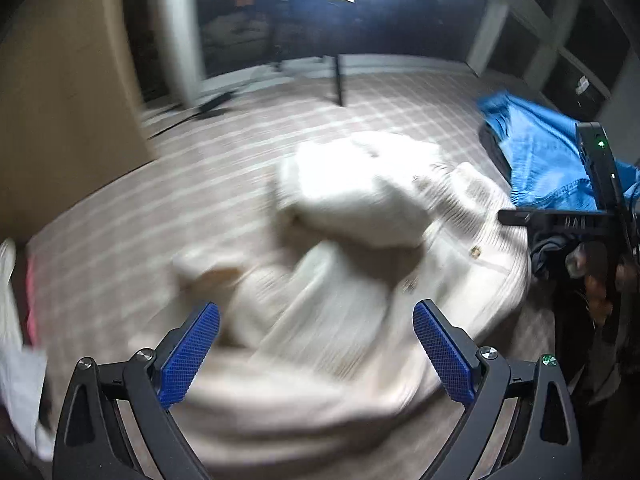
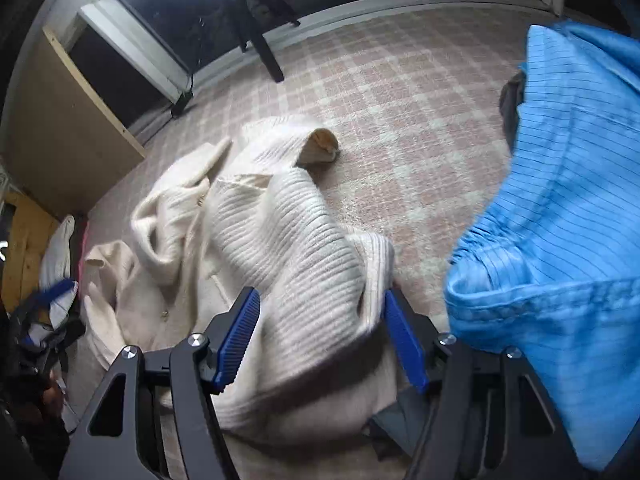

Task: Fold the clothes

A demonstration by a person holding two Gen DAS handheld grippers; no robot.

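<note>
A cream ribbed knit cardigan (image 1: 352,240) with small gold buttons lies crumpled on the pink checked bed cover (image 1: 180,184). My left gripper (image 1: 316,332) is open just above its near part, blue pads wide apart, nothing between them; this view is blurred. In the right wrist view the cardigan (image 2: 280,232) bulges up between the pads of my right gripper (image 2: 320,320). The jaws stand wide apart with the knit fabric lying loosely between them. The right gripper also shows in the left wrist view (image 1: 592,220) at the right edge.
A blue striped garment (image 2: 560,220) lies bunched at the right, also in the left wrist view (image 1: 552,160). Dark clothing sits under it. White and pink clothes (image 1: 16,320) lie at the left edge. A black stand leg (image 2: 260,40) rests at the far side, by a wooden panel (image 1: 68,92).
</note>
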